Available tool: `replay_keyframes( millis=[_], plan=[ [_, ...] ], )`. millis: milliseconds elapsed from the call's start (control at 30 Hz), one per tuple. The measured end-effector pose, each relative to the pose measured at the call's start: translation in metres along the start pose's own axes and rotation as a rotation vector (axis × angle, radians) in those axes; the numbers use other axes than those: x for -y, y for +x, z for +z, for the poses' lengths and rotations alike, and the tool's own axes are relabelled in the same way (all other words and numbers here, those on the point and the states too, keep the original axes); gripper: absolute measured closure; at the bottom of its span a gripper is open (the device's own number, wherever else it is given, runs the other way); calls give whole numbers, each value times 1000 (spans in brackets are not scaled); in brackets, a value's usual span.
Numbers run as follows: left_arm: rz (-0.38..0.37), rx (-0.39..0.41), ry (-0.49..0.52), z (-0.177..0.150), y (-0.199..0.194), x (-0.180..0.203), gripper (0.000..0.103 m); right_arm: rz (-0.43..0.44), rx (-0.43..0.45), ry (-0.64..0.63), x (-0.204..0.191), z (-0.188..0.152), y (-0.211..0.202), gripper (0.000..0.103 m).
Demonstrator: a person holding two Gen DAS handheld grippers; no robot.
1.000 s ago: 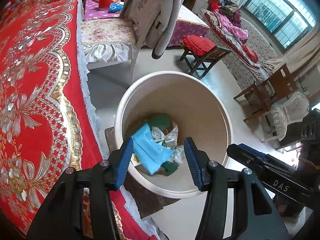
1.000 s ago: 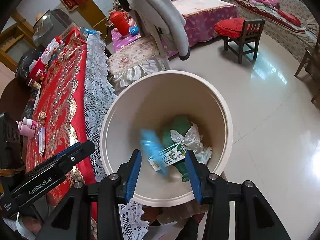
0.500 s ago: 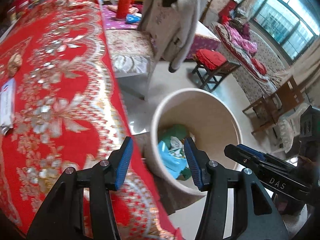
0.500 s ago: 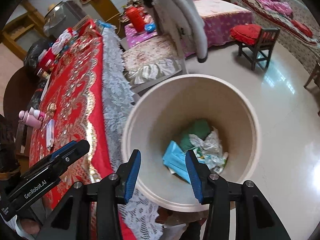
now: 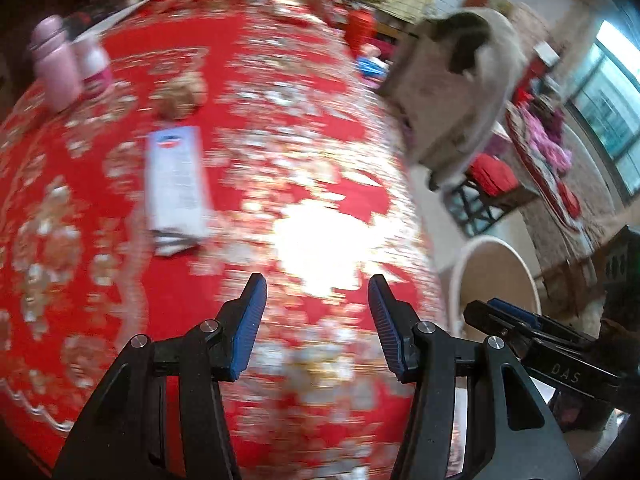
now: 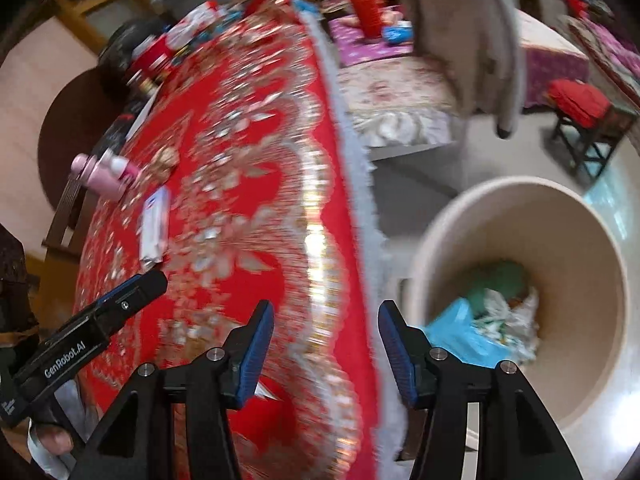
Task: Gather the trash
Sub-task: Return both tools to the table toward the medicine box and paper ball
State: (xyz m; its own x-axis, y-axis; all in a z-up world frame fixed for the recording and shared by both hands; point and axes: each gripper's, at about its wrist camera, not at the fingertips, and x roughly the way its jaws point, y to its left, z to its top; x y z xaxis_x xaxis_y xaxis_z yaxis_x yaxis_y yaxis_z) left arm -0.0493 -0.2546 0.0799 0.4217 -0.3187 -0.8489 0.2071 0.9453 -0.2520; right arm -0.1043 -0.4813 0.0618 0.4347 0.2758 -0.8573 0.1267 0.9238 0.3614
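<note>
Where it stands, bin [image 6: 516, 200] holds trash [image 6: 492, 320].

one bin [image 6: 520, 216], two pink bottles [image 5: 56, 64], one flat packet [image 5: 176, 184]

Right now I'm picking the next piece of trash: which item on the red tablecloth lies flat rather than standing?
The white flat packet, lying flat near the cloth's middle. The two pink bottles stand upright at the far edge, and the brown lump beyond the packet is too blurred to identify.
</note>
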Motion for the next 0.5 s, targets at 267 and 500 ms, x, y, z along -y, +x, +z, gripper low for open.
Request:
replay_keyframes(
  millis=[267,500],
  plan=[
    [105,20,-131,4,-21,-103,52,59,-63,-134,-92,24,57,50],
    [152,31,-202,12,-30,-168,52,85,-107,-198,-158,49,105,37]
  ],
)
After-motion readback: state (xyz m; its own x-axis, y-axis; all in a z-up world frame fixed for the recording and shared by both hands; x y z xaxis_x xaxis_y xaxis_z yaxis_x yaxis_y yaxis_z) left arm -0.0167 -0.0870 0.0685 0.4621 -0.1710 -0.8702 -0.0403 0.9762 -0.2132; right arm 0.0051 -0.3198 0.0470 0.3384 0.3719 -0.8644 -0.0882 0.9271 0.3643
